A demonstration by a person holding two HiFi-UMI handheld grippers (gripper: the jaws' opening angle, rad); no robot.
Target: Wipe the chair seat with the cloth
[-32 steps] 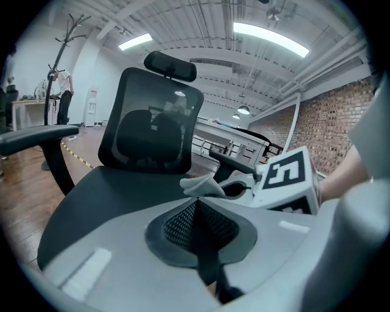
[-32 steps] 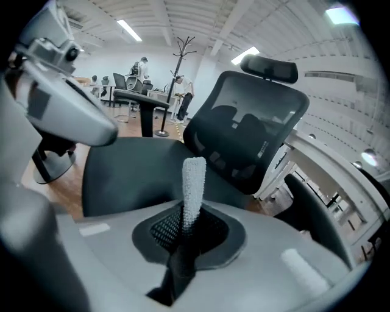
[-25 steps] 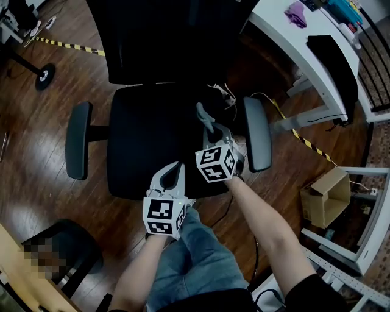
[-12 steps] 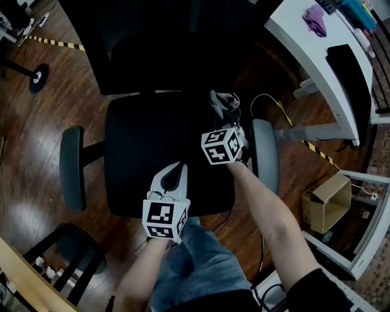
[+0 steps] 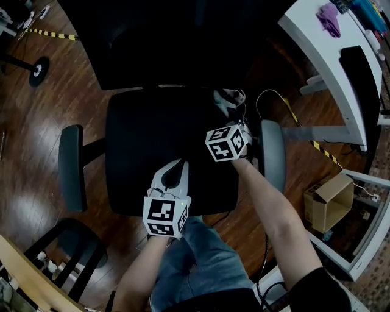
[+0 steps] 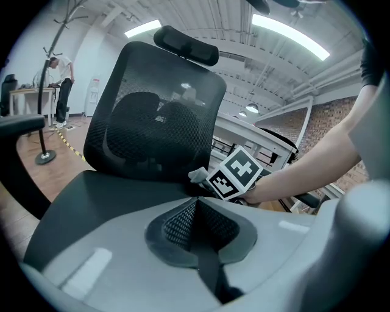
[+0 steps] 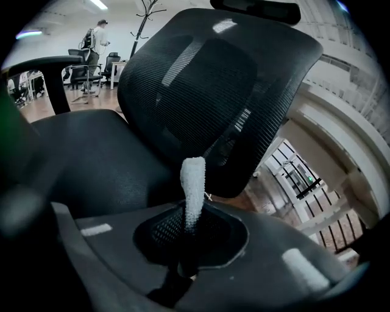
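Pinched tight between the jaws of the right gripper (image 7: 184,241): the cloth (image 7: 194,183), squeezed into a narrow white strip with a nubbly, towel-like surface. Stands up out of the jaws, long axis in line with them, rounded free end pointing toward the black mesh backrest (image 7: 213,79). Shows in the head view only as a small pale bunch at that gripper's tip, over the rear right corner of the chair seat (image 5: 152,152) and near the right armrest (image 5: 272,152). Cannot tell whether it touches the seat surface. Visible in the left gripper view too, as a pale tuft poking out past the right gripper's marker cube.

Left gripper (image 5: 178,166): jaws closed together on nothing, over the front part of the seat a little right of its middle, cube at the front edge, nose toward the backrest. Well apart from the cloth.

Seat itself black and matte, roughly square with rounded corners. Grey left armrest (image 5: 70,167) beyond its left edge, on a dark arm. A knee in blue jeans (image 5: 195,262) just short of the front edge.

Dark wooden floor (image 5: 36,122) all round. Past the right armrest, a white desk (image 5: 317,49) with a crumpled purple item (image 5: 329,18) on it, and an open cardboard box (image 5: 329,198) on the floor.
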